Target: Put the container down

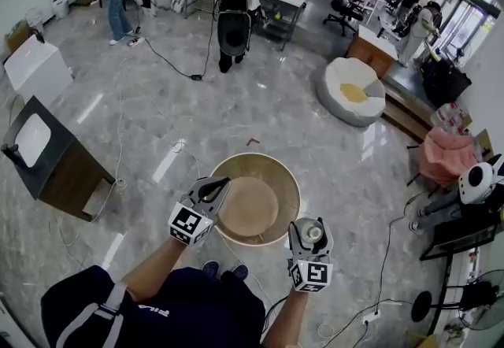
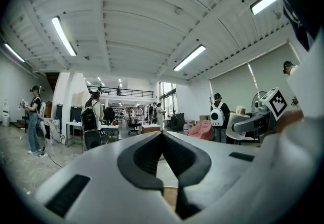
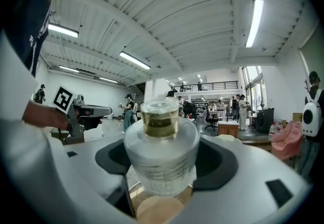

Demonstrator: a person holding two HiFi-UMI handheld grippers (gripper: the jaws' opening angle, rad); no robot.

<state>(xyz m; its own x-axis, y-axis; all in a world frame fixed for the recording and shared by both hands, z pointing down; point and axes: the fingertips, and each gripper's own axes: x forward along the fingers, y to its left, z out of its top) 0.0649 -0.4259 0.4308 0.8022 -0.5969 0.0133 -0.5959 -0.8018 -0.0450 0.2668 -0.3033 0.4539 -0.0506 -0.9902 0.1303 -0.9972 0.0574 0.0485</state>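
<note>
A small clear container (image 1: 315, 232) with a round lid and yellowish contents sits upright between the jaws of my right gripper (image 1: 310, 238), which is shut on it. In the right gripper view the container (image 3: 161, 152) fills the centre, its lid pointing away from the camera. It hangs above the near right rim of a round tan table (image 1: 285, 181). My left gripper (image 1: 214, 190) is over the table's left side, its jaws shut tip to tip with nothing between them; in the left gripper view its fingertips (image 2: 161, 136) meet.
A black side table (image 1: 47, 157) stands at the left, and a white beanbag (image 1: 353, 90) at the back right. Cables lie across the marble floor. Several people stand at desks at the far end. Pink seating (image 1: 447, 156) is at the right.
</note>
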